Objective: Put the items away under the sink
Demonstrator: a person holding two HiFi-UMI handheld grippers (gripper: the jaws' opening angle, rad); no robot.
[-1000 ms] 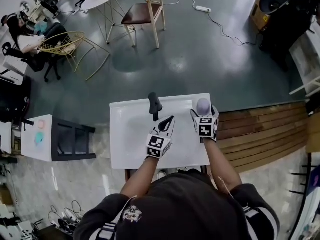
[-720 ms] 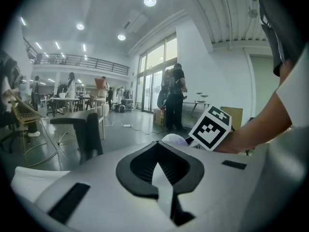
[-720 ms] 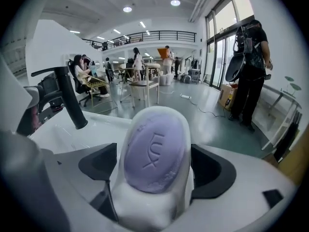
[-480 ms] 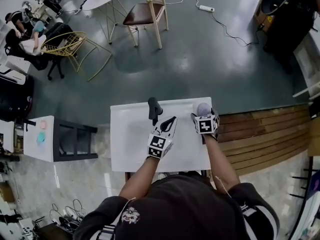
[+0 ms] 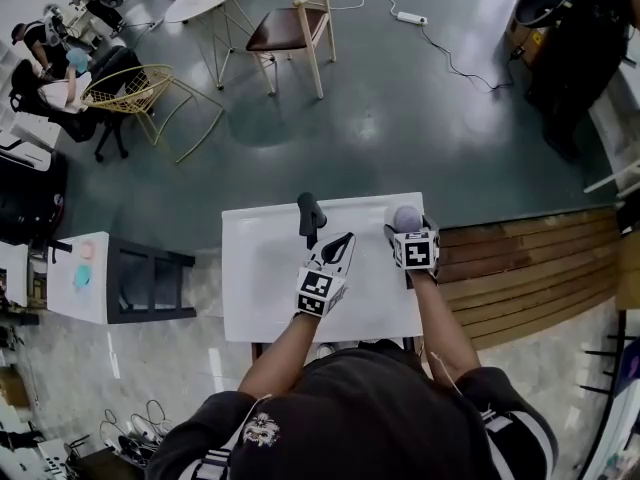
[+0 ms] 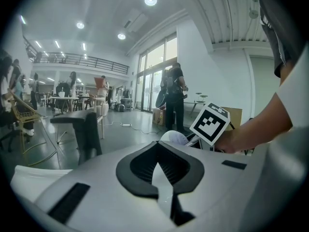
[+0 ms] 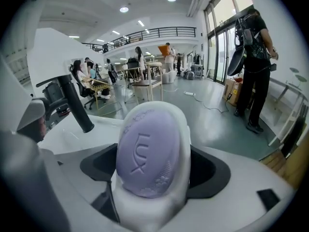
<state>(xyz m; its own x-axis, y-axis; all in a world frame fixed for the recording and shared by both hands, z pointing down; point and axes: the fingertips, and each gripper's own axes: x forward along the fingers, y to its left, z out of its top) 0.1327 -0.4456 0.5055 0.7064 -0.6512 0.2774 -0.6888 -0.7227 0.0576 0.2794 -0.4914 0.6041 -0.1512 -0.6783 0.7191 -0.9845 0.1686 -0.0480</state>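
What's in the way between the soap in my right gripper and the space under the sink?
The white sink top itself: the right gripper holds the purple soap above its far right corner. The black faucet stands apart to the left. The space underneath is hidden in every view.

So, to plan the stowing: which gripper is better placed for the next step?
Right: the right gripper is shut on the purple soap bar; the left gripper is shut and empty.

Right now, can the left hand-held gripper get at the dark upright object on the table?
Probably yes: the left hand-held gripper is empty and shut, and the dark upright object stands just ahead, nothing between.
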